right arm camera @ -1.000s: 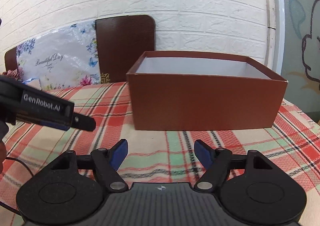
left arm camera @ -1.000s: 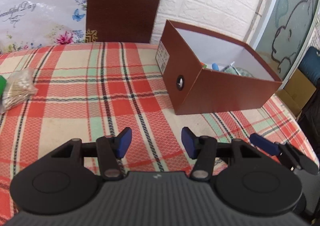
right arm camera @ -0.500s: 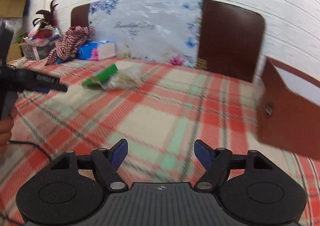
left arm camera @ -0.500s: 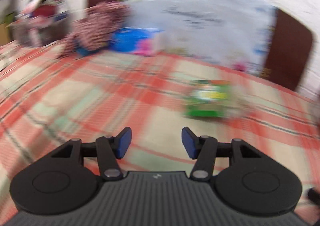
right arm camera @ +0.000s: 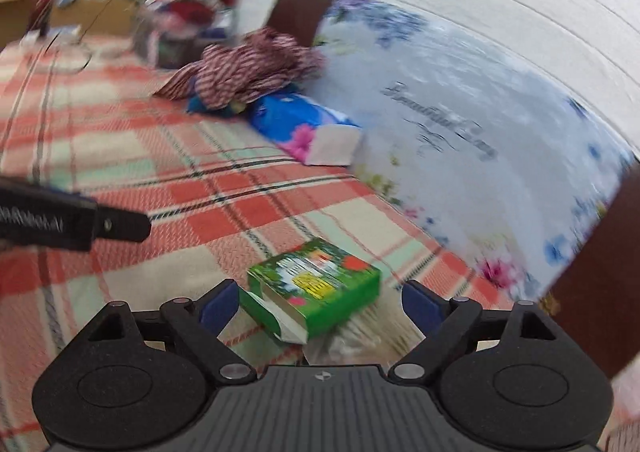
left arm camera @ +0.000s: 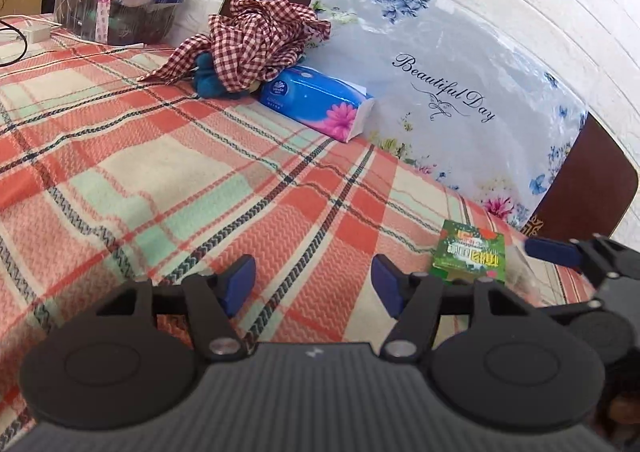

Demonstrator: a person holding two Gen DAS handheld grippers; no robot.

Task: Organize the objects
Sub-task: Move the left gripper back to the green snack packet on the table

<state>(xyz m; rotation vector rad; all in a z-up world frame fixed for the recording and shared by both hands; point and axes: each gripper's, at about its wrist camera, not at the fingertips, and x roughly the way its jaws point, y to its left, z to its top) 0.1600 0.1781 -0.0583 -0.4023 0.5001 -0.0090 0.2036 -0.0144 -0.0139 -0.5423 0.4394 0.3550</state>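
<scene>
Change: a second ago both cameras faced the brown box; now I have swung both away from it, toward the far clutter on the tabletop (left arm camera: 168, 172).
Right tool (right arm camera: 316, 302): fingers spread wide, gripping nothing, straddling the green carton (right arm camera: 316, 292), which lies flat between the fingers with an end flap open. View is motion-blurred.
Left tool (left arm camera: 312, 284): also spread wide and empty, hovering over bare plaid cloth; the green carton (left arm camera: 470, 254) sits off to its right.
Beside the carton: a clear bag (right arm camera: 360, 336) touching its near edge, contents too blurred to name.
Background: tissue pack (left arm camera: 316, 102) and checked cloth (left arm camera: 256, 40), well apart from both tools.
Meaning: I judge the carton is my next pick, probably destined for the box; no contact yet.
Risk: the open flap and the bag could snag the fingers.
</scene>
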